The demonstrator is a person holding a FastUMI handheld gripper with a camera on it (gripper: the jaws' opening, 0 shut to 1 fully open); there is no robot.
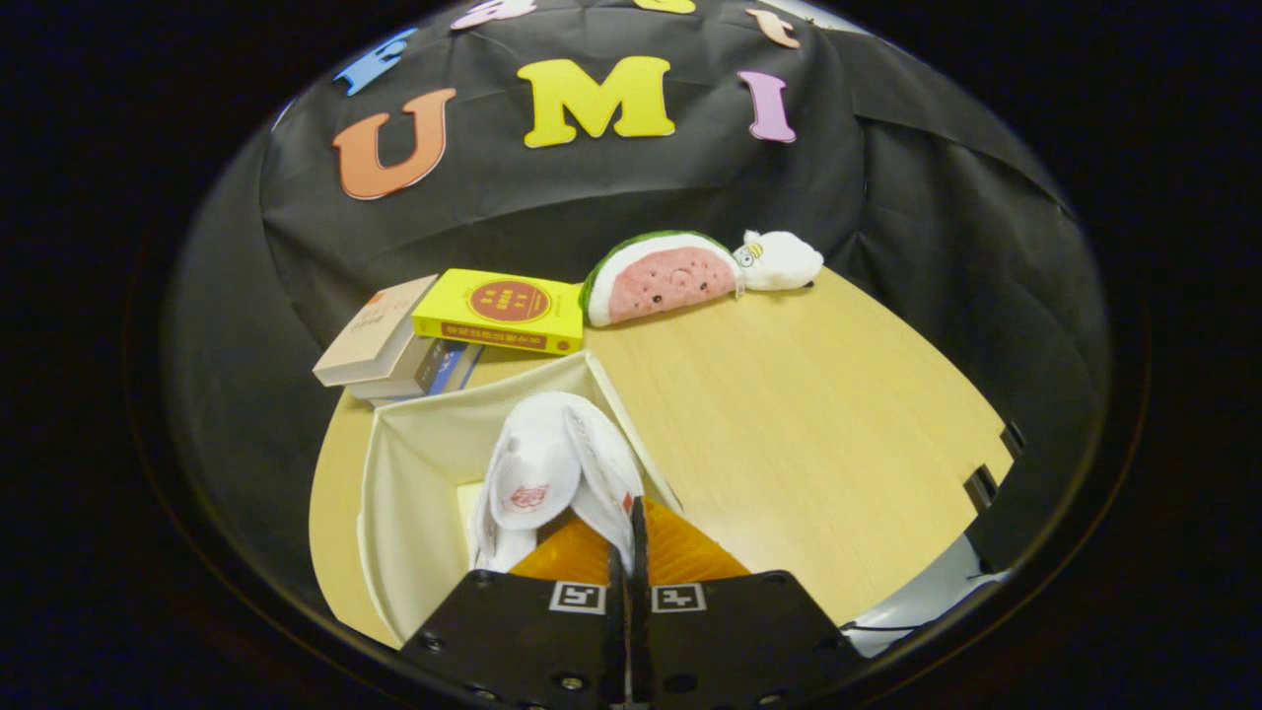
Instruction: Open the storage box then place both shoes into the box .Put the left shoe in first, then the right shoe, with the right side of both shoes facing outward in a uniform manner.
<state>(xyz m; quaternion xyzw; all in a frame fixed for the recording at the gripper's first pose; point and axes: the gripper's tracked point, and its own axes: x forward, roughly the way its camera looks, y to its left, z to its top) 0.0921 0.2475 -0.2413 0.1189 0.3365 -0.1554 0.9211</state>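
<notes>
A cream storage box (pixel 414 463) stands open on the wooden table (pixel 808 424), its far corner pointing at the books. A white shoe (pixel 537 473) with a red badge on its tongue sits upright inside the box, toe away from me. My gripper (pixel 628 518) is right above the box's near right side, its fingers pressed together on the shoe's white rear edge. An orange ribbed surface (pixel 690 552), apparently a sole, shows on both sides of the fingers. More white shoe material (pixel 493 547) lies lower left in the box; I cannot tell whether it is a second shoe.
A stack of books (pixel 444 325) with a yellow one on top lies just beyond the box. A watermelon plush (pixel 661 276) and a small white plush (pixel 779 261) sit at the table's far edge. The table's right edge has notches (pixel 986 483).
</notes>
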